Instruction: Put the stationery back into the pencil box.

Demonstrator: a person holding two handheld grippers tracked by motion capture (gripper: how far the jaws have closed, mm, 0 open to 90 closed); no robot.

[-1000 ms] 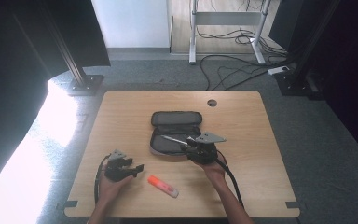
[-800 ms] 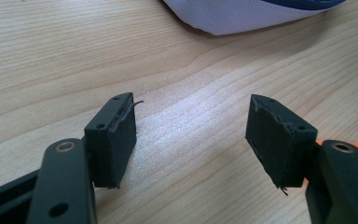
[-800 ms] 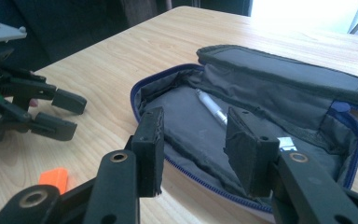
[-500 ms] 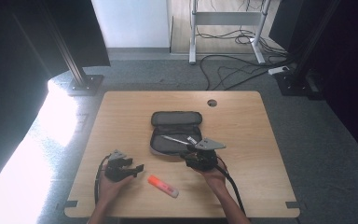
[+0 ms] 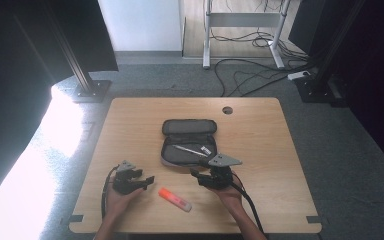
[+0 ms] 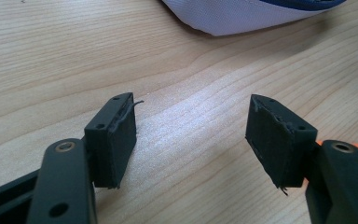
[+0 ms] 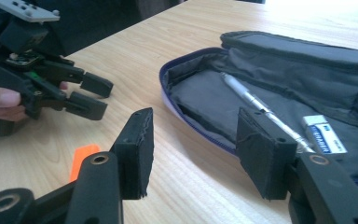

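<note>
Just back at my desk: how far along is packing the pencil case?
Done: a silver pen and white eraser lie inside the open grey fabric pencil case. In hand: nothing; the right tongs, just opening, are empty, as are the left tongs. Left: the orange highlighter marker lies on the wooden table.

Left gripper (image 5: 150, 180): black body, grey three-cornered plate on top, black cable looping behind. Right gripper (image 5: 195, 173): same black build, bigger-looking grey plate, thick black cable trailing back. Jaws black, each with flat square pad, edges a little frayed. Round brass-coloured rivets and small holes on jaw arms. Forearms bare, no sleeves visible.
</note>
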